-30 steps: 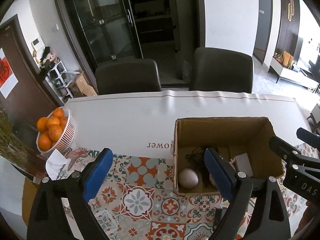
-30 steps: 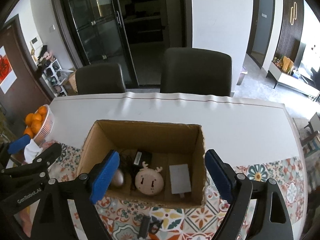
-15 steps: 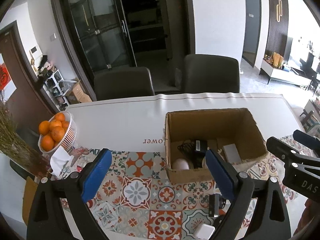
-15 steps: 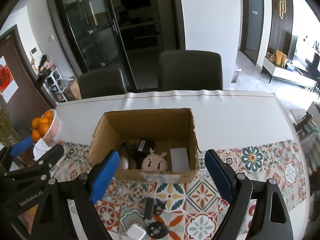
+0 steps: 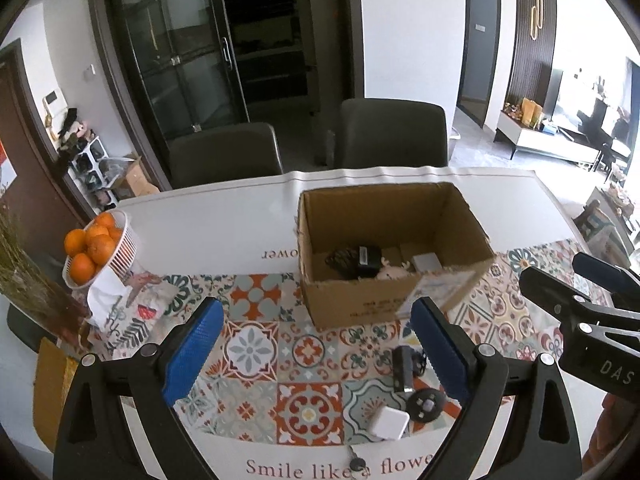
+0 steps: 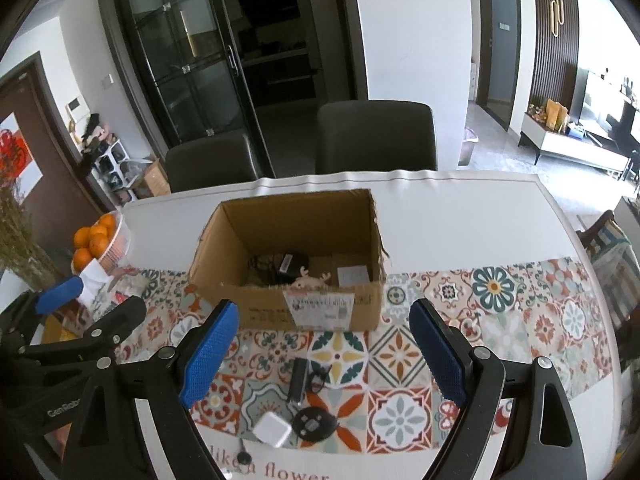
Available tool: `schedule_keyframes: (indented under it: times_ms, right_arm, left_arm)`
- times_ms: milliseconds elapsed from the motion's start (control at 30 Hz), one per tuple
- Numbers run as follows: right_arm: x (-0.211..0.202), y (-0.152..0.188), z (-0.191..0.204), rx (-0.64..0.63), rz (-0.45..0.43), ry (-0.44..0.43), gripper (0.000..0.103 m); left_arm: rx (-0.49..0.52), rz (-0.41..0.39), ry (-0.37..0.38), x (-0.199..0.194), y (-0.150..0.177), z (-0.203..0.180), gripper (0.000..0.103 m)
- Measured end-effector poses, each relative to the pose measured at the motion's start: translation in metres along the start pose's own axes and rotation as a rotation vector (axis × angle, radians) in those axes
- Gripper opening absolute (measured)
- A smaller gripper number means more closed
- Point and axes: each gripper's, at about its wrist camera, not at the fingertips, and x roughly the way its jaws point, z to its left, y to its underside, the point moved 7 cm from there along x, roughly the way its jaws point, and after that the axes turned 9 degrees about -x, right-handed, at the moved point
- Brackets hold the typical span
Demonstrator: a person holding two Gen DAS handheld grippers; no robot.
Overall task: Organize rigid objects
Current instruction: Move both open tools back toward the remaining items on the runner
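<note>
Pulled back from the cardboard box [image 6: 288, 264] since a second ago, both tongs, so that four loose items at 6 o'clock of it now show on the patterned worktop [image 6: 496, 320].

Box: one, brown corrugated card, rectangular, open-topped, white label on the near wall. Inside, as far as visible: one black adapter with coiled cable [image 6: 286, 266], one pale round toy with small antlers [image 6: 314, 280], one flat grey rectangular piece [image 6: 352, 274].

Outside, near together at 6 o'clock of the box: one black oblong device [image 6: 298, 378] with a thin cord, one white rounded-square charger [image 6: 272, 429], one black round disc [image 6: 314, 426] just at 3 o'clock of the charger, one small dark key-like piece [image 6: 243, 457] on the lettered white strip.

Left tongs [image 5: 316, 354]: blue ribbed pads spread wide, nothing between. Right tongs [image 6: 324, 350]: likewise wide apart, empty.

Farther out, at 9 o'clock: one white ribbed basket [image 5: 120, 252] of oranges [image 5: 90, 246], smooth and round. At 12 o'clock beyond the worktop: two dark upholstered chairs [image 6: 376, 136].
</note>
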Motion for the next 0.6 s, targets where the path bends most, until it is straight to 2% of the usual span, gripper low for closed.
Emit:
schedule_keyframes:
  times_ms: [467,600]
  right_arm:
    - [0.007,0.049,-0.004,0.012,0.065,-0.006,0.087]
    - [0.01,0.062,-0.004,0.015,0.077,-0.014,0.087]
  left_arm:
    - [0.031,0.091,0.028,0.015,0.048,-0.009,0.096]
    - [0.034,0.141,0.044,0.024,0.066,-0.011,0.096]
